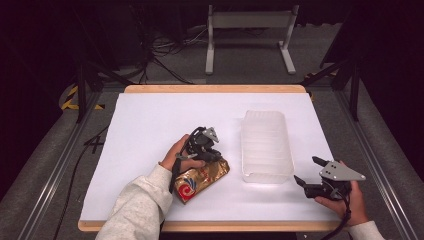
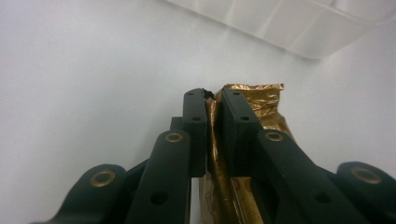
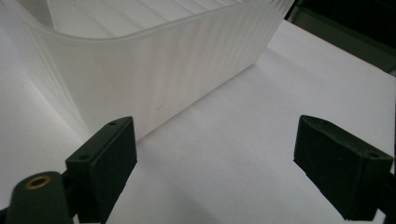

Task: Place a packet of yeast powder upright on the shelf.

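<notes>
The left claw (image 2: 214,100) pinches the gold snack packet (image 1: 202,178); the right claw (image 1: 306,171) waits open. Next likely move: lifting it into the clear tub (image 1: 265,145).

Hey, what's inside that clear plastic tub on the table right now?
Nothing that shows. The tub looks empty from above, with just its ribbed floor visible. The gold snack bag lies outside it, pinched in the left claw. The tub's wall blocks the inside in the right gripper view.

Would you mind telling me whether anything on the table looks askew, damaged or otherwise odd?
Nothing is spilled or broken. The gold foil packet lies at an angle on the white table, its foil creased where the left hand-held gripper pinches its edge. The clear plastic bin stands upright and square, and the right hand-held gripper is open beside it.
</notes>
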`<move>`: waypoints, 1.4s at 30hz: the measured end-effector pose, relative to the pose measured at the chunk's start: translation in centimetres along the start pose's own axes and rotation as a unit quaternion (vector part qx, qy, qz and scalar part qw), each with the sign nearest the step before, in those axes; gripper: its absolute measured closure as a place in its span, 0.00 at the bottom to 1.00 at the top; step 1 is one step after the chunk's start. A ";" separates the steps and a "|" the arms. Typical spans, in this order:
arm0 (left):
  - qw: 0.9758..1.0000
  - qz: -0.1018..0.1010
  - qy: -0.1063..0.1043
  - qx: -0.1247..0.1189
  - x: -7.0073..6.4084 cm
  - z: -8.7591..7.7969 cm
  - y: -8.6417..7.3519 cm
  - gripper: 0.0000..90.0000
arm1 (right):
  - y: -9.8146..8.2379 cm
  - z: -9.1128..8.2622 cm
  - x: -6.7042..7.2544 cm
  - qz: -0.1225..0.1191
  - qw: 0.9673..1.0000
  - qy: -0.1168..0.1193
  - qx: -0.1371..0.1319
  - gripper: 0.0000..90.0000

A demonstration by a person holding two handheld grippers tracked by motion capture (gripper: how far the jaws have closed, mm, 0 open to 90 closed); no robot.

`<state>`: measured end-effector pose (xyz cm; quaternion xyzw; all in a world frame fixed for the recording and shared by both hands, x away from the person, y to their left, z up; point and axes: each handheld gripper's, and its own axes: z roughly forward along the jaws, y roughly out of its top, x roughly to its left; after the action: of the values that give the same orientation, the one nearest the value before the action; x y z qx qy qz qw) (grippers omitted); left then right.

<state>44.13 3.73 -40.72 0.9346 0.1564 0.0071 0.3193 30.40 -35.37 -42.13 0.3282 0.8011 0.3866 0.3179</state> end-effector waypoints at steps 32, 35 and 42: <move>0.987 0.022 0.064 -0.148 -3.0 -9.8 -1.6 0.94 | 0.3 0.2 0.1 -0.005 1.000 0.003 0.000 0.15; 0.985 0.025 0.069 -0.156 -3.2 -10.3 -1.7 0.94 | 0.3 0.2 0.1 -0.006 1.000 0.003 0.000 0.15; 0.978 0.019 0.087 -0.187 -3.9 -11.1 -2.6 0.95 | 0.4 0.1 0.1 -0.005 1.000 0.002 -0.002 0.15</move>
<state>38.44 11.11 -33.05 0.8573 0.1613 0.1233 0.4731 30.56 -35.07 -41.92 0.3226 0.8026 0.3872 0.3191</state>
